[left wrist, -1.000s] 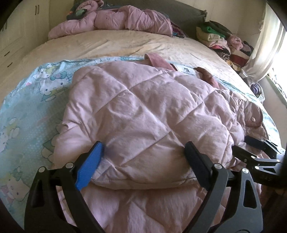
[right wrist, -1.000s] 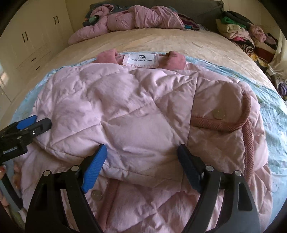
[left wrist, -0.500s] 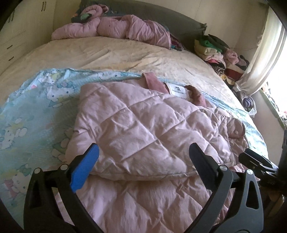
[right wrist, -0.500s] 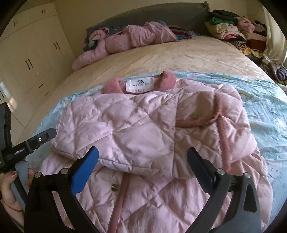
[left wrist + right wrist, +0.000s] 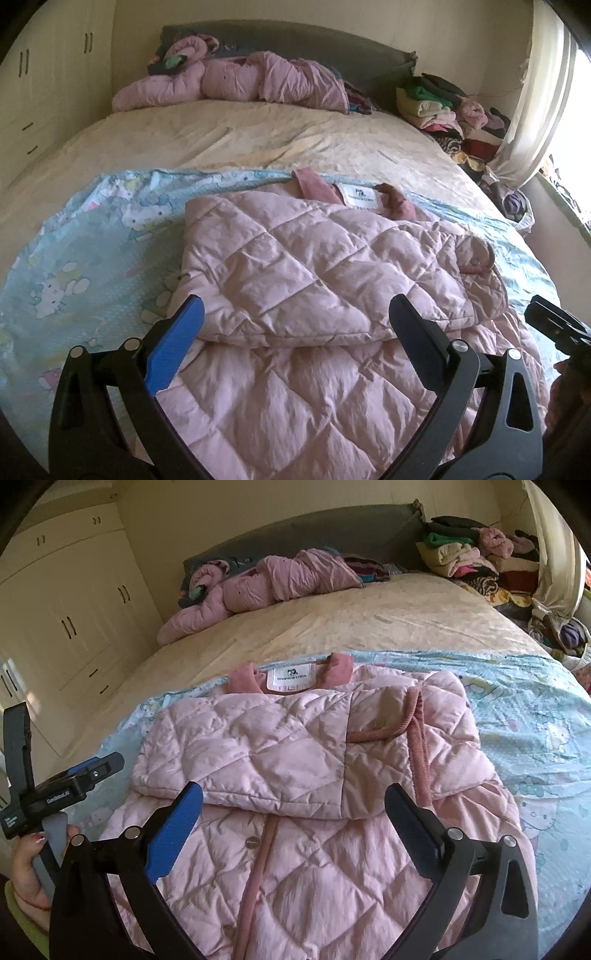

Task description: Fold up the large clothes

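- your left gripper (image 5: 295, 343) is released, its jaws having just spread wide, and nothing sits between them; it hangs above the near left part of the pink quilted jacket (image 5: 314, 280).
- the jacket lies on the light blue cartoon sheet (image 5: 92, 251) spread over the bed (image 5: 258, 136), collar and white label (image 5: 291, 675) pointing toward the headboard, sleeves folded in across the chest, and the lower half flat and unfolded toward you.
- your right gripper (image 5: 293, 818) is let go too, its jaws also just opened, with nothing in them; it hovers over the button placket below the folded flap.
- judging by this, the sleeve fold is done and the bottom-up fold comes next: you would need to reach for the hem at both near corners, clamp through the thick padding, and carry it evenly toward the collar.
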Demonstrator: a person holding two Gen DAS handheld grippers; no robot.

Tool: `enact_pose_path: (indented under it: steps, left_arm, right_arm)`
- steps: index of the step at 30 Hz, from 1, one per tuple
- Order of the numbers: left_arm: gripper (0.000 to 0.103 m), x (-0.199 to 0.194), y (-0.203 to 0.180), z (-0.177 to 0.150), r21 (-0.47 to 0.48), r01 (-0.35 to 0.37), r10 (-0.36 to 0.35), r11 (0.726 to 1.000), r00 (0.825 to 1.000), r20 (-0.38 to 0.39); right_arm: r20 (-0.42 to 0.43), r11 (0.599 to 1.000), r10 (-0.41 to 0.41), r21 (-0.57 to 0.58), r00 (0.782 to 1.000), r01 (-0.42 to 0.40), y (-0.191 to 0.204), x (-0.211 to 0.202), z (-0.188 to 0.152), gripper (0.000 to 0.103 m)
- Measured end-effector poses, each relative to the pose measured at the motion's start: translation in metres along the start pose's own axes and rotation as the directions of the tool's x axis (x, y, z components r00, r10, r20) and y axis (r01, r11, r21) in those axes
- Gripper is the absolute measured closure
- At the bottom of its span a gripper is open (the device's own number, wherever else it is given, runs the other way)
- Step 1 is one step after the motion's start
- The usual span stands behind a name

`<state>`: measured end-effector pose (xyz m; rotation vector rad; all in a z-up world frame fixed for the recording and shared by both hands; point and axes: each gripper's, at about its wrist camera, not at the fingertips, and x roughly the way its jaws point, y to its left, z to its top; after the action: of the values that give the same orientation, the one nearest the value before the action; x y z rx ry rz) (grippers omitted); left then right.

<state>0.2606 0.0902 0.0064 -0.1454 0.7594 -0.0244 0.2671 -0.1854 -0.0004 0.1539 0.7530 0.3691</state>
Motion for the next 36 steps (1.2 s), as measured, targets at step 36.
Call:
enact_pose_path:
  steps: [36]
  left_arm:
    - [0.009,-0.114,-0.034,-0.052,0.035,-0.010,0.006,0.999,0.993,0.114]
  right_arm:
    - [0.145,1.000,0.013,0.005,0.989,-0.014,-0.011,-0.141,-0.026,0.005]
